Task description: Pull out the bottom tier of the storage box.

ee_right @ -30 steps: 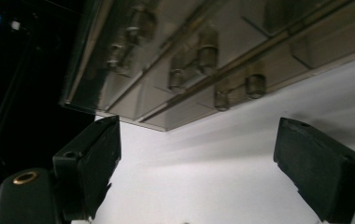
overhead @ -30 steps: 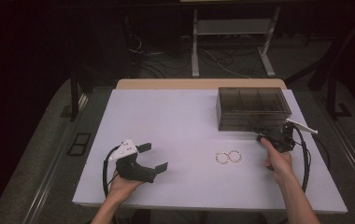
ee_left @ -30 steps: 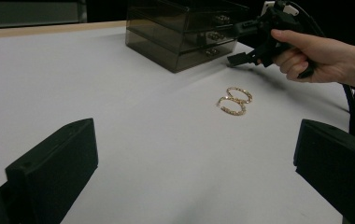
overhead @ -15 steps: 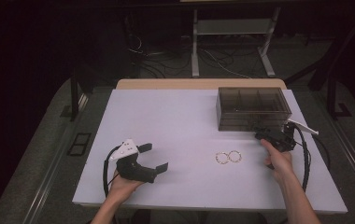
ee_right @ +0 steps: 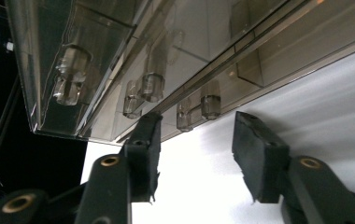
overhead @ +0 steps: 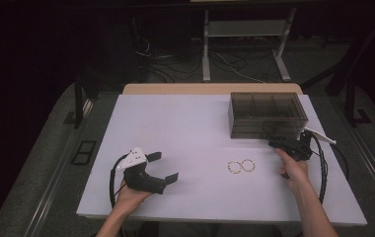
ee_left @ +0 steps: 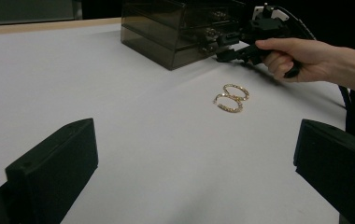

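On the white tabletop (overhead: 185, 128), the smoky transparent plastic drawer box (overhead: 267, 114) sits at upper right, its small clear knobs (ee_right: 210, 106) just ahead of the right gripper (ee_right: 196, 140), whose jaws have been closing with a knob between them, not yet pinched.

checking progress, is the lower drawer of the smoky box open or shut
Shut: the lower drawer sits flush in the box; the right hand-held gripper, jaws just closing, brackets its knob without pressing.

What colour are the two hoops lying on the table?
Gold hoops, with a sparkly, studded surface; clearest in the left gripper view.
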The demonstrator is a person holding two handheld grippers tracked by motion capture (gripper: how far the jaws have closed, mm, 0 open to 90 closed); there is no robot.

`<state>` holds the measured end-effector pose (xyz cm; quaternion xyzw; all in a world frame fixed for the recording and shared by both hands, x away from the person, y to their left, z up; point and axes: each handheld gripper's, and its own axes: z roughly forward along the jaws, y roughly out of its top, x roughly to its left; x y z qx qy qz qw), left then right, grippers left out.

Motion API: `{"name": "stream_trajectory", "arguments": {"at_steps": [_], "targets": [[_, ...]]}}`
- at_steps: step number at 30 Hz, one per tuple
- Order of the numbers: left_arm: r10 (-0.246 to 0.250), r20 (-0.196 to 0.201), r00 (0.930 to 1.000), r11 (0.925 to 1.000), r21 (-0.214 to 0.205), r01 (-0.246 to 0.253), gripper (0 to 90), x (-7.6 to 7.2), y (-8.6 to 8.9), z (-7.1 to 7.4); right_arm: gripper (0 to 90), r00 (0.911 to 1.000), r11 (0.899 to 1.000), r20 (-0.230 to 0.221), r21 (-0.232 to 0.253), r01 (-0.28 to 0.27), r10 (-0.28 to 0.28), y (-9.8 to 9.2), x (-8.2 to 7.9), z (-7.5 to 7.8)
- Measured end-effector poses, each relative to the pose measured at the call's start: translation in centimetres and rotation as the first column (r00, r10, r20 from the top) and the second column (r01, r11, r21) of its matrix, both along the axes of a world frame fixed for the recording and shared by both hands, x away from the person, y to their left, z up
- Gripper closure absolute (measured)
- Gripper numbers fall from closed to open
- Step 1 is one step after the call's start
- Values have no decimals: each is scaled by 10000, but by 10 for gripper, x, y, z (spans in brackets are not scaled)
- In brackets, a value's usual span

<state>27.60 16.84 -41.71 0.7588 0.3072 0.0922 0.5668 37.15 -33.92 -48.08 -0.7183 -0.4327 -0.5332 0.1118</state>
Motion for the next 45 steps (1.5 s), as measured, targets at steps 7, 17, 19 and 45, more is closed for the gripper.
{"name": "stream_trajectory", "arguments": {"at_steps": [7,17,19,45], "targets": [[-1,-6,10000,10000,9,1,0,0,0,0,644,9997,9996,-129,175,209,-207,-1,2,-6],[-5,-15,10000,10000,54,5,0,0,0,0,714,9985,9979,-261,432,490,-479,-2,2,-10],[-5,-22,10000,10000,61,5,0,0,0,0,714,9984,9977,-203,414,527,-519,-2,3,-11],[-43,-51,10000,9999,105,44,0,1,0,-1,793,9980,9962,-126,608,620,-614,1,3,-10]]}}
